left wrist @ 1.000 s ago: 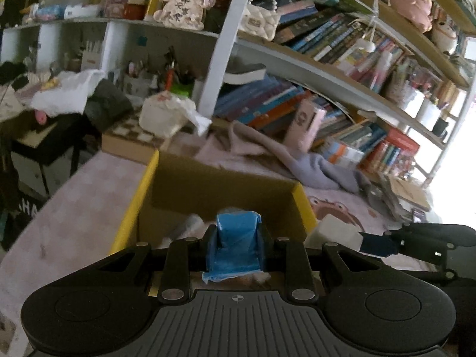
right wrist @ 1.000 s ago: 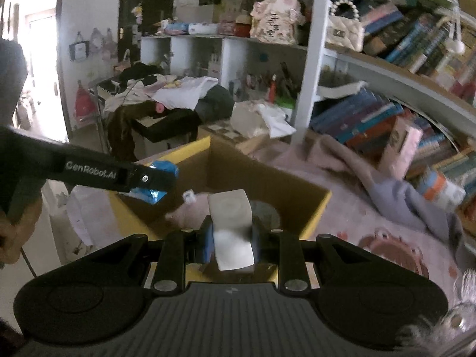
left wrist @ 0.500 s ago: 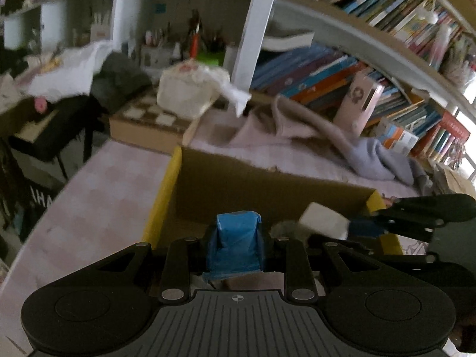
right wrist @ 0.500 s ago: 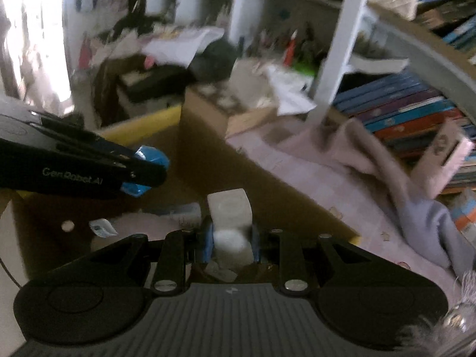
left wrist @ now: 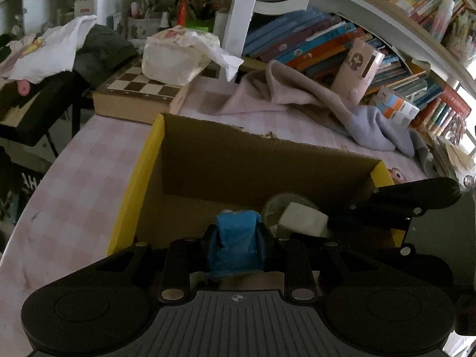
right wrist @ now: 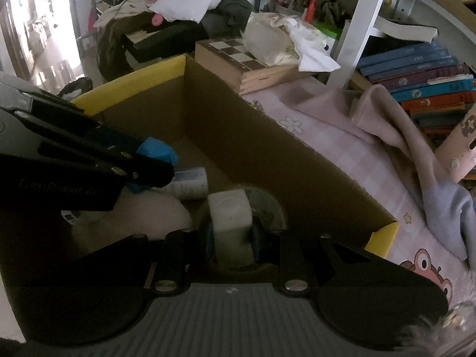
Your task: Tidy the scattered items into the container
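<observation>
An open cardboard box point(left wrist: 139, 178) with a yellow rim stands on the pink checked cover. My left gripper point(left wrist: 236, 232) hangs inside it with its blue-taped tips almost together, and its jaws are starting to open. They pinch the top of a pink soft toy point(right wrist: 166, 217) that rests on the box floor. The right wrist view shows this gripper point(right wrist: 154, 160) from the side. My right gripper point(right wrist: 232, 238) is shut on a white block point(right wrist: 229, 217) low inside the box. That block point(left wrist: 303, 218) also shows in the left wrist view. A white tube point(right wrist: 190, 183) and a clear round lid point(right wrist: 267, 205) lie in the box.
Behind the box are a wooden chessboard case point(left wrist: 139, 95) with a crumpled white bag point(left wrist: 175, 56) on it. A pink and grey cloth point(left wrist: 297, 95) lies beside them. Bookshelves point(left wrist: 312, 38) and a white post point(left wrist: 241, 15) close the far side. A pink case point(left wrist: 357, 68) leans on the books.
Both grippers have come forward and down from above the box to inside it, tilting more steeply. The white block stays gripped. The pink toy now rests on the box floor.
</observation>
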Available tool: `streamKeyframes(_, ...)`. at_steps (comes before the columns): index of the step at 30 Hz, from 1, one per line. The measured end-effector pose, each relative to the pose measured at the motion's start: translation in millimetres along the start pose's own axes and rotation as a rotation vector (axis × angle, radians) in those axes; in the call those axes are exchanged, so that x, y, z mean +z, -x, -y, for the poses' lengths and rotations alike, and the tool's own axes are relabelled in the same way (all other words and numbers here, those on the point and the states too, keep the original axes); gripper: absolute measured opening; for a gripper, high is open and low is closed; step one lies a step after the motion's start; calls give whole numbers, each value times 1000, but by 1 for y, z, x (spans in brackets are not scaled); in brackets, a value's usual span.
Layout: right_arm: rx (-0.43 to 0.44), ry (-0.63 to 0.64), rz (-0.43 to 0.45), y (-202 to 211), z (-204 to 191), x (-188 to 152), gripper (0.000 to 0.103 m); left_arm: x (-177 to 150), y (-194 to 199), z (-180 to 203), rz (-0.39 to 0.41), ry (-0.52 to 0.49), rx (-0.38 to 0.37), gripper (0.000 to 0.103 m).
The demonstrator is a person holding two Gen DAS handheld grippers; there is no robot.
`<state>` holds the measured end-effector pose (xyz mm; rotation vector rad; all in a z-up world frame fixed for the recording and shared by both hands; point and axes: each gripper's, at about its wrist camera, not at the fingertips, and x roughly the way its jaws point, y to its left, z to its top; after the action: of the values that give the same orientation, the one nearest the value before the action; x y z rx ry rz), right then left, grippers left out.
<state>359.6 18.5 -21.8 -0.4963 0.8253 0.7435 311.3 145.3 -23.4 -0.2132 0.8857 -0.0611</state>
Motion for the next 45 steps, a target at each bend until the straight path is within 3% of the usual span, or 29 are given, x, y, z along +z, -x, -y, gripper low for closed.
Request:
streamKeyframes(3, -7, -13, 37, 8, 0, -1, 29, 0, 1, 1, -9, 5, -20, 45)
streamKeyframes(4, -10, -16, 51, 12, 0, -1, 29, -1, 2, 1, -8, 10, -22, 56)
streamKeyframes(8, -37, -31, 102, 28, -1, -3, 34, -2, 13, 5, 27, 14, -23, 67)
streamKeyframes(17, -84, -126, 221, 76, -3, -17, 39, -5, 57, 27, 155, -123, 9, 76)
streamKeyframes(24, -146, -218, 292, 113, -6, -38, 42, -19, 97, 35, 232, -152, -13, 80)
streamKeyframes(45, -346, -408, 344, 202, -49, -130, 42, -84, 166, 56, 310, -237, -91, 83)
